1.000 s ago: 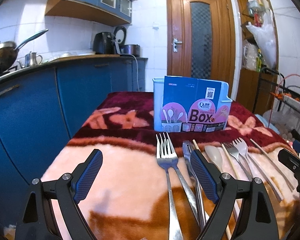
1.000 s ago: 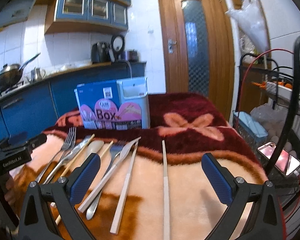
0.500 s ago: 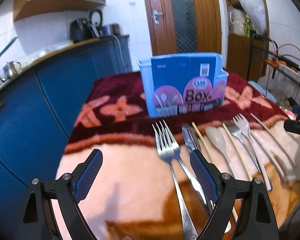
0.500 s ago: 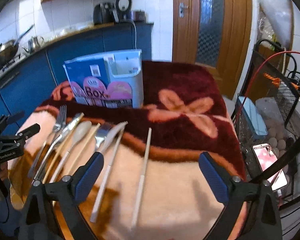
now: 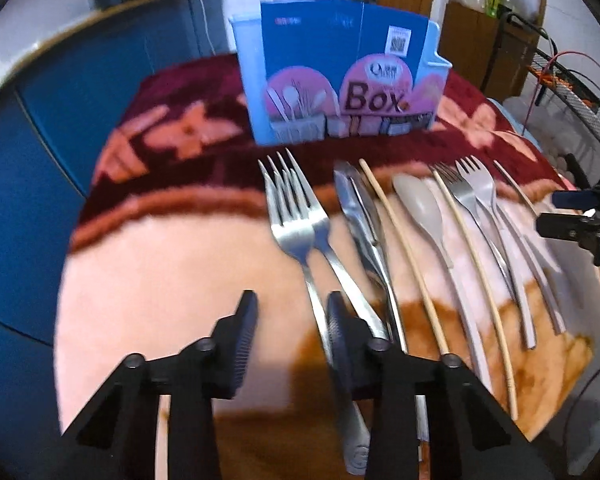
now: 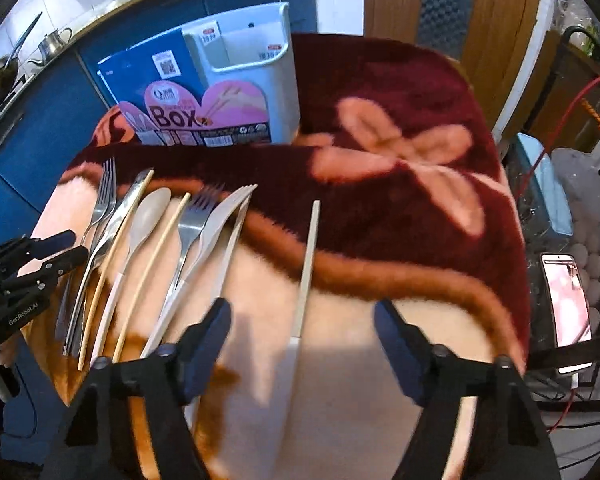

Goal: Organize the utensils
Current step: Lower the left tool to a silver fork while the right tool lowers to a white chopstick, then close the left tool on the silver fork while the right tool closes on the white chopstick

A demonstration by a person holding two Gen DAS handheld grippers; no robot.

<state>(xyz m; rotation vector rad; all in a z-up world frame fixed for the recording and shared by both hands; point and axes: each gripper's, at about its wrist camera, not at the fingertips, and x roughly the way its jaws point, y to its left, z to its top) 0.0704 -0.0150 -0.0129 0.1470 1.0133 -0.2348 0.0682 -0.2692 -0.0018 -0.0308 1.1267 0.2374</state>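
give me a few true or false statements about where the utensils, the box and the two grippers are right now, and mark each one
1. The utensil box stands upright on the blanket beyond the row of utensils. True.
2. The right gripper has its jaws shut on a fork. False: they are open, with the lone pale chopstick lying between them.
3. Two steel forks lie overlapping at the left end of the row. True.
4. The grey spoon is already in the box. False: it lies on the blanket.
5. The left gripper is lifting a utensil. False: nothing is lifted.
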